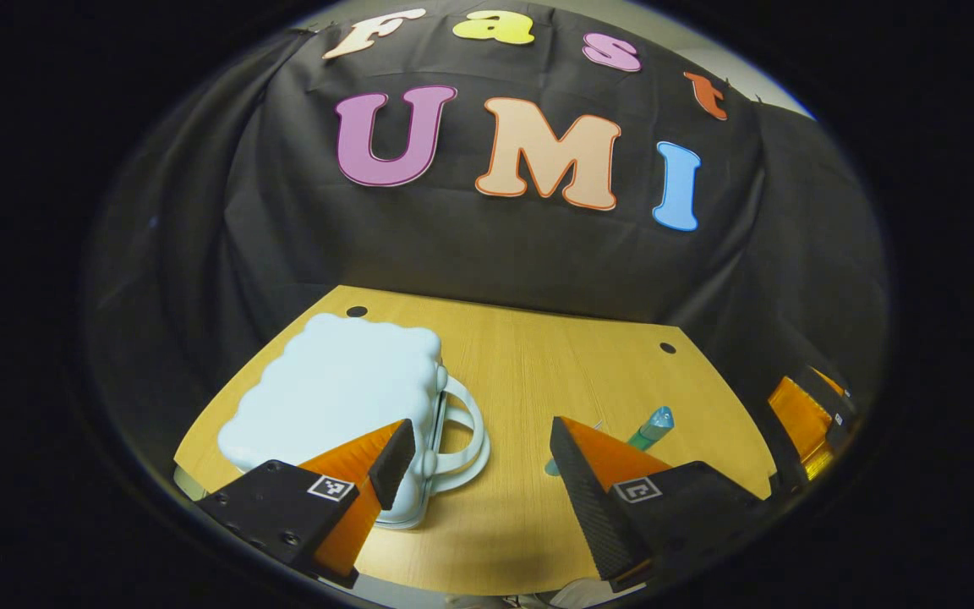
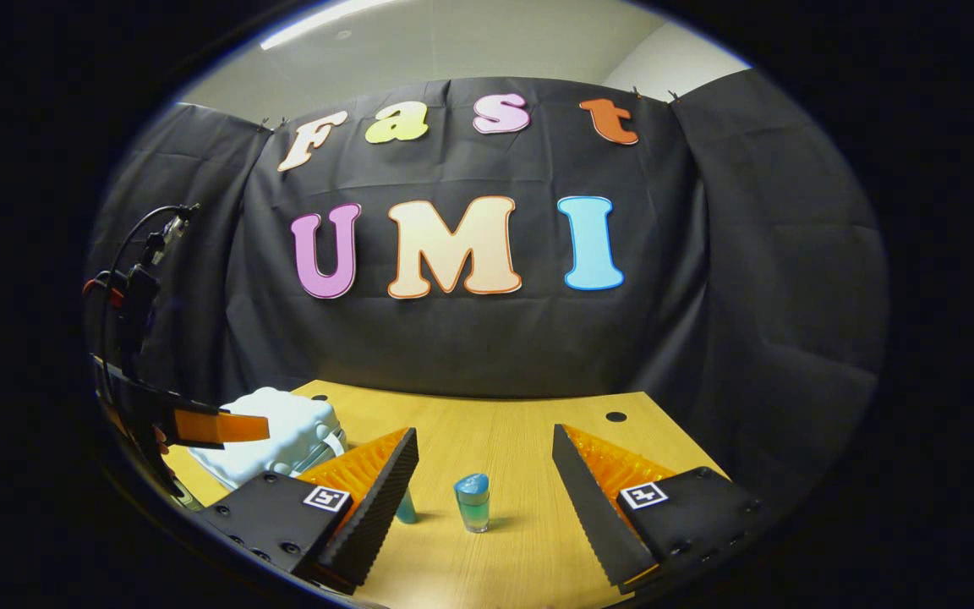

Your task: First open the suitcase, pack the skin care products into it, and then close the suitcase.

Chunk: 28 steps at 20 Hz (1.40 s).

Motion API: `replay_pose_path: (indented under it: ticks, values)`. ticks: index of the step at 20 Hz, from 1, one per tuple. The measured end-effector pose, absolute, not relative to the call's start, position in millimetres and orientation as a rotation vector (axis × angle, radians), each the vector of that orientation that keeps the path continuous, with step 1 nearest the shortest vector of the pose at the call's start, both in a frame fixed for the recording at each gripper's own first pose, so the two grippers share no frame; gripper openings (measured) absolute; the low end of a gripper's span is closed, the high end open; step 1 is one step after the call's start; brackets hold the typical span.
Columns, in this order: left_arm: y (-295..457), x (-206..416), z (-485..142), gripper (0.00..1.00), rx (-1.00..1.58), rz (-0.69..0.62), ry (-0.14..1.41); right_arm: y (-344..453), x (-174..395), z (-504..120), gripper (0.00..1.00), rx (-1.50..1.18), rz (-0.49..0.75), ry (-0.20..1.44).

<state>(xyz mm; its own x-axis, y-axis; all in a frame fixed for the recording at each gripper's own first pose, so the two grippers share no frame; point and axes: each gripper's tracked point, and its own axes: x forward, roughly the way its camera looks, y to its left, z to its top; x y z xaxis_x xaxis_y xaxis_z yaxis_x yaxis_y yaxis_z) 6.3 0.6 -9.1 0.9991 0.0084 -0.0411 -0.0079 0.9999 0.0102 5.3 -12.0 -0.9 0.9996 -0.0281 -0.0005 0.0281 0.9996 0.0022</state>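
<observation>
Opening step not yet begun: pale blue suitcase (image 1: 331, 397) closed ahead of left hand-held gripper (image 1: 480, 465), gaping empty. Right hand-held gripper (image 2: 484, 465) likewise wide, empty, small bottle (image 2: 473, 502) standing between its fingers. Next: reach lid edge.

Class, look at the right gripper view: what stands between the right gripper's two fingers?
A small blue-capped bottle stands upright on the table, in the gap of the open right gripper, touching neither finger. A second teal item peeks out beside the left finger.

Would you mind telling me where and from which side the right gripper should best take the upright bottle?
Probably by the bottle's clear body, just under its blue cap, coming in level from the near side. It stands upright between the right gripper's open fingers, so they can close on its two sides.
</observation>
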Motion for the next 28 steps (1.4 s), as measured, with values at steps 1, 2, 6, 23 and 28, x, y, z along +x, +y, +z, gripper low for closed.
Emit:
replay_pose_path:
  ticks: [1,2,6,23,28]
  values:
    - [0.0,8.4,-13.4,0.95,0.009,0.003,0.053,-11.8,5.2,-2.2,1.0,0.003,-0.029,0.001]
    - [-0.3,13.2,-14.5,0.95,0.011,-0.005,0.067,-12.4,5.1,-3.2,1.0,0.003,-0.031,0.004]
    - [2.4,39.2,-18.1,0.95,0.015,-0.039,0.152,-14.5,6.1,-8.4,1.0,0.004,-0.037,0.019]
    - [0.6,120.6,-81.9,0.86,0.012,-0.113,0.672,-39.7,-2.0,-25.5,1.0,-0.026,-0.115,0.069]
    - [13.0,130.9,-98.0,0.73,0.009,-0.066,0.773,-46.5,-2.0,-29.2,1.0,-0.022,-0.132,0.081]
